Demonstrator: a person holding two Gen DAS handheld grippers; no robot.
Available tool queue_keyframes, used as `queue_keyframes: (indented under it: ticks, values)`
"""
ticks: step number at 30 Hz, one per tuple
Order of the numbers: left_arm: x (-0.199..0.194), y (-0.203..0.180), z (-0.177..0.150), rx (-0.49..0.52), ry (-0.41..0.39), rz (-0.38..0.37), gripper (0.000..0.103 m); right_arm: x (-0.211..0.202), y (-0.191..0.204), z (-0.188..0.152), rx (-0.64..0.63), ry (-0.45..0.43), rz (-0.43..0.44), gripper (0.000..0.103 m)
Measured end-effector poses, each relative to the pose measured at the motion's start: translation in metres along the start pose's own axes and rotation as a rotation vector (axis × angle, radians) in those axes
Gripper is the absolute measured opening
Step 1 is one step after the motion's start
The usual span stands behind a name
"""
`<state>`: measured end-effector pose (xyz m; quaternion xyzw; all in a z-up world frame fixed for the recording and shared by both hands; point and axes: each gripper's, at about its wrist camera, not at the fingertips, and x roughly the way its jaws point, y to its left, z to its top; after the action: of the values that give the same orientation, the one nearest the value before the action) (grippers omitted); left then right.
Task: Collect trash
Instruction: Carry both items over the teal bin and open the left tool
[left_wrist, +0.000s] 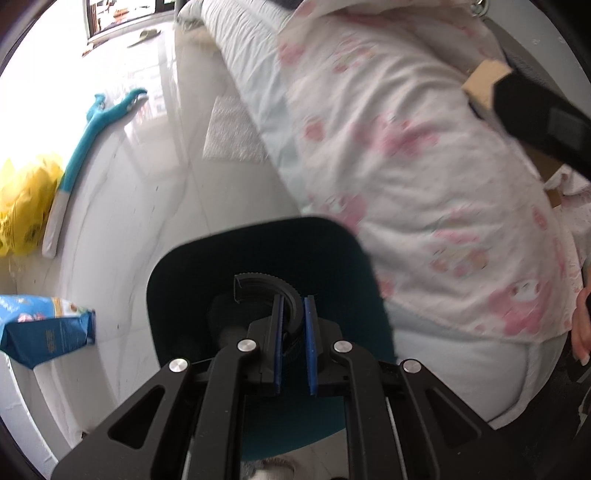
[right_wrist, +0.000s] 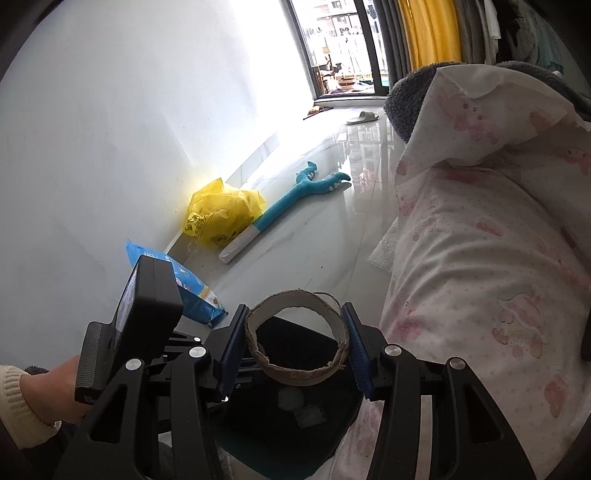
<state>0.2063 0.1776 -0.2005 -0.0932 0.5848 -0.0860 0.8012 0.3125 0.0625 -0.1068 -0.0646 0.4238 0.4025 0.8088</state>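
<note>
The right gripper (right_wrist: 295, 347) grasps a cardboard ring (right_wrist: 297, 338) directly over the dark bin (right_wrist: 295, 424), likely to drop it in; pale scraps lie inside. The left gripper (left_wrist: 295, 332) is clenched on the bin's handle (left_wrist: 271, 291), probably steadying it. A blue packet (right_wrist: 192, 291) lies beyond, left.

The floor (right_wrist: 314, 236) was glossy pale tile that mirrored the window. The cardboard ring (right_wrist: 295, 339) looked matt brown, its rims rough and frayed. The right gripper (right_wrist: 295, 350) and left gripper (left_wrist: 293, 343) were matt black plastic with ribbed blue pads and shiny metal bolts. The yellow bag (right_wrist: 221, 218) was thin crinkled plastic; the blue packet (right_wrist: 195, 299) a glossy printed film. The quilt (right_wrist: 480, 258) was soft printed cloth, the dark bin (left_wrist: 266, 251) smooth plastic.
</note>
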Motion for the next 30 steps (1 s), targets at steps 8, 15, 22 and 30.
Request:
queue_keyframes:
  ticks: [8, 15, 22, 30]
  values:
    - [0.008, 0.019, -0.017, -0.008, 0.085, -0.011, 0.012, 0.024, 0.011, -0.003, -0.013, 0.055, 0.008, 0.051]
    - [-0.001, 0.035, -0.025, -0.037, 0.082, -0.010, 0.046, 0.048, 0.015, -0.007, -0.012, 0.116, 0.006, 0.051]
    - [-0.023, 0.051, -0.023, -0.063, 0.015, -0.019, 0.068, 0.067, 0.019, -0.015, -0.010, 0.179, -0.005, 0.051]
    - [-0.057, 0.061, -0.015, -0.079, -0.127, 0.012, 0.076, 0.095, 0.019, -0.025, 0.010, 0.258, -0.020, 0.051]
